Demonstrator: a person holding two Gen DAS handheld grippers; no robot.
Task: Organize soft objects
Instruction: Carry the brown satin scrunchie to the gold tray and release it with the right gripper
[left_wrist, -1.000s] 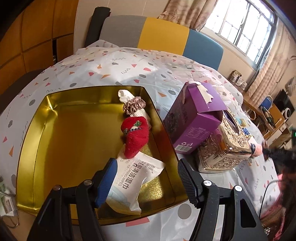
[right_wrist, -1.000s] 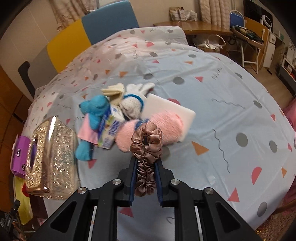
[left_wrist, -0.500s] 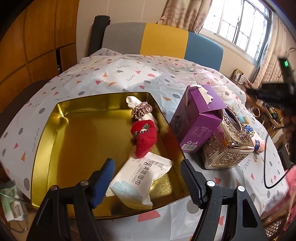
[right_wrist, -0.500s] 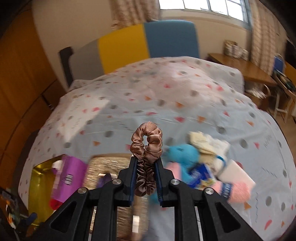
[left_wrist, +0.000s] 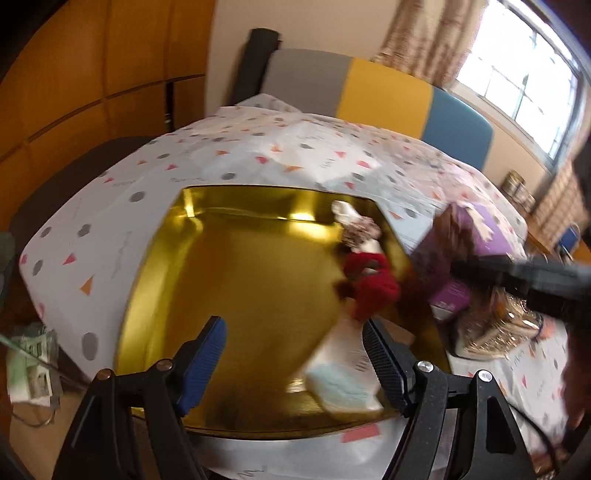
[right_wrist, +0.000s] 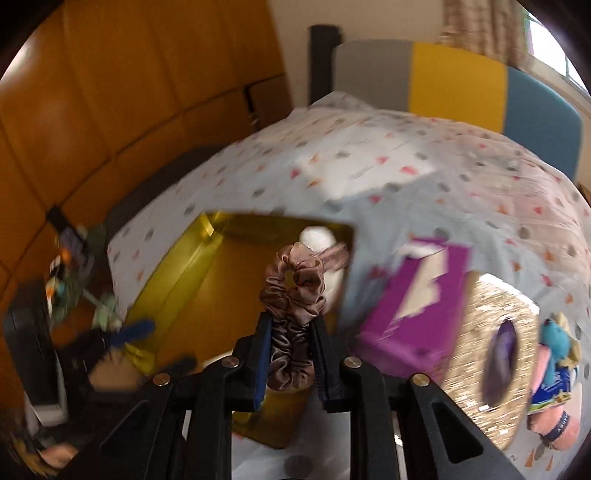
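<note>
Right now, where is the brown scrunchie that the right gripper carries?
In the right wrist view the brown scrunchie sits at centre, pinched between the right gripper fingers, in front of the gold tray, left of the purple box.

I see orange-brown wood panelling (left_wrist: 92, 85) along the left wall, meeting a cream wall (left_wrist: 295, 26). At the far end of the bed stands a headboard (left_wrist: 384, 88) in grey, yellow and blue blocks, beside a dark upright post (left_wrist: 255, 62). Daylight pours through a barred window (left_wrist: 517, 81) top right, flanked by patterned curtains (left_wrist: 421, 37). A confetti-print sheet (right_wrist: 424, 155) covers the bed.
</note>
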